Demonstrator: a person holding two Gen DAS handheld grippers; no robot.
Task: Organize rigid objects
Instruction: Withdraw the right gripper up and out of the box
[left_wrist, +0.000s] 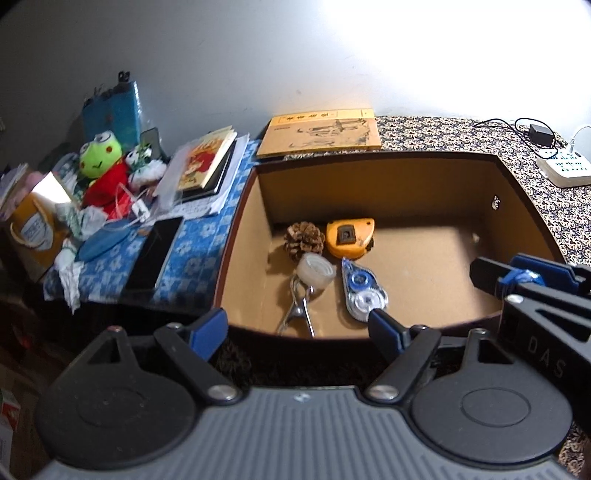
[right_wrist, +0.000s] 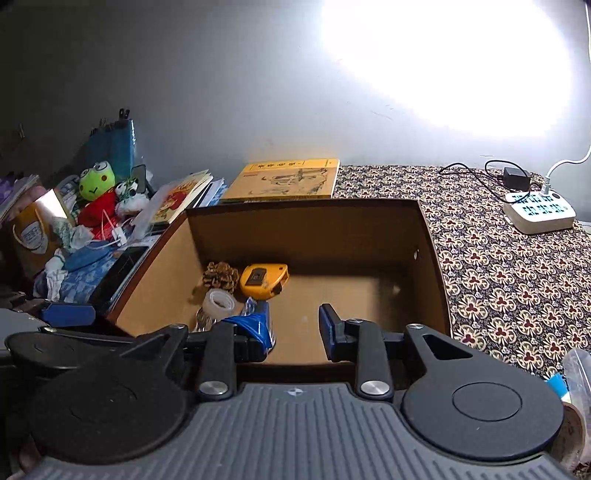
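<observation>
Box (left_wrist: 376, 177) holds five items grouped toward its 9 o'clock wall: pine cone (left_wrist: 303, 240), tape measure (left_wrist: 349, 237), tape roll (left_wrist: 316, 271), metal clip (left_wrist: 297, 314), correction tape (left_wrist: 364, 291). Left tongs (left_wrist: 297, 326) gape wide, empty, at the near rim. Right tongs (right_wrist: 293, 325) stand part open, empty. Judgement: between placements; next move requires fetching another rigid item from the surface (right_wrist: 498, 280).

one pine cone (left_wrist: 303, 240), one tape measure (left_wrist: 349, 236), two books (left_wrist: 320, 136)
</observation>
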